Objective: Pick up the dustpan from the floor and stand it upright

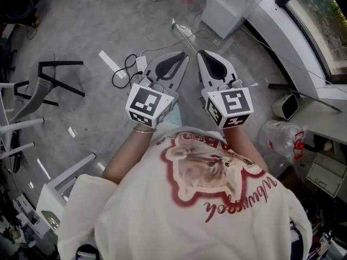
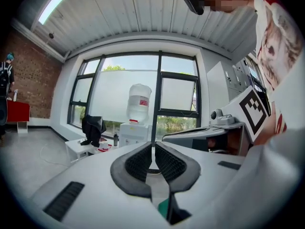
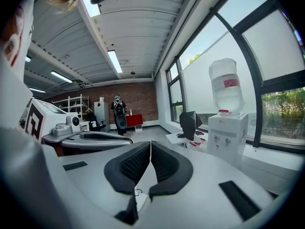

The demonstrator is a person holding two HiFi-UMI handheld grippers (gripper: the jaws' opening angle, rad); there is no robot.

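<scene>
No dustpan shows in any view. In the head view the person holds both grippers side by side in front of the chest, above the grey floor and pointing away. The left gripper has its jaws together with nothing between them, and so does the right gripper. The left gripper view shows the left gripper shut and level, facing the window wall. In the right gripper view the right gripper is likewise shut and empty. Each gripper appears at the edge of the other's view.
A white water dispenser stands by the windows ahead. On the floor lie a power strip with cables and a black frame at the left. A clear plastic bag and a small bin sit at the right. A person with a backpack stands far off.
</scene>
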